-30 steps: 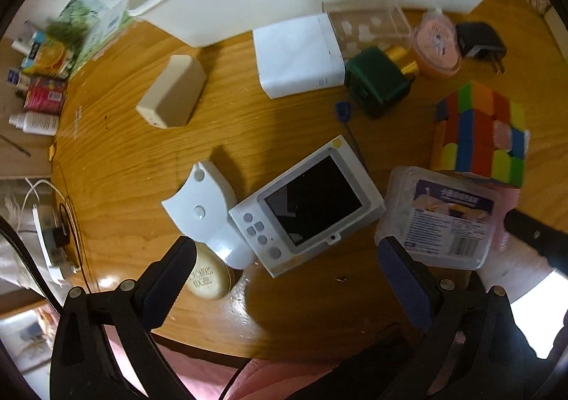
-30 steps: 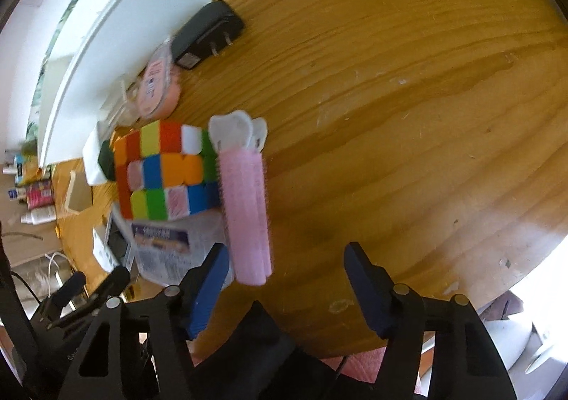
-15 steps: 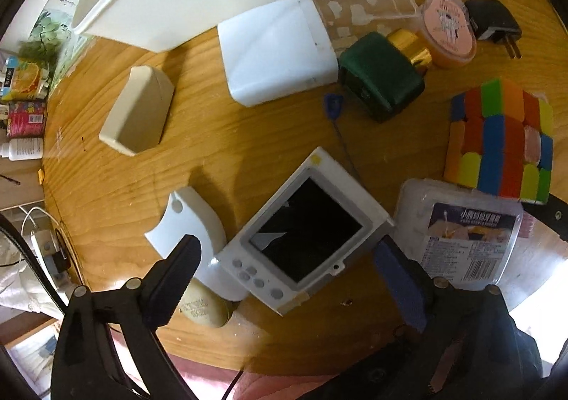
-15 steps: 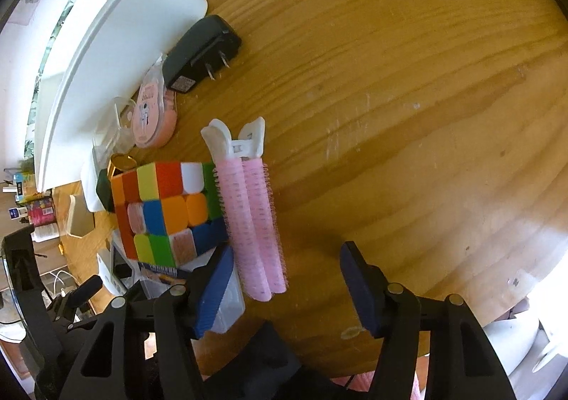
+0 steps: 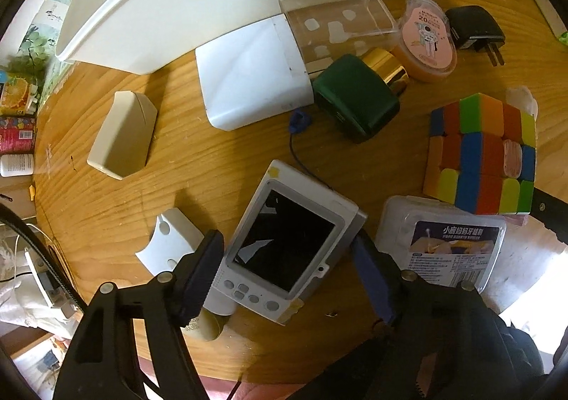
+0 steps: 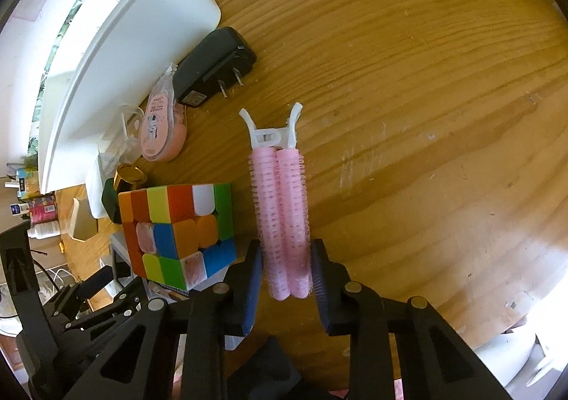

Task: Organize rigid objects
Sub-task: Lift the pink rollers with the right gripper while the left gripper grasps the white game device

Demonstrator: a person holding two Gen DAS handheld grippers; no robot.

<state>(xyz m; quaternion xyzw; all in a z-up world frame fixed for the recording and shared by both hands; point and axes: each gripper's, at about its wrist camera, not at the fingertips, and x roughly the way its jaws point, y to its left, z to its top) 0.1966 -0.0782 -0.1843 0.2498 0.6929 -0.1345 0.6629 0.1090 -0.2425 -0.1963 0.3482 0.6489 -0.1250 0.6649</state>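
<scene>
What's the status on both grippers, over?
Right gripper shut on pink hair roller clip. Left gripper closing around handheld screen device, pads not yet pressing. Nothing blocking.

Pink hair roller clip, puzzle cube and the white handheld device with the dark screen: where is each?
Pink hair roller clip (image 6: 282, 219): right wrist view, on its pink barrel.
Puzzle cube (image 6: 175, 222): right wrist view, on its top face.
White handheld device (image 5: 289, 245): left wrist view, on its dark screen.
</scene>
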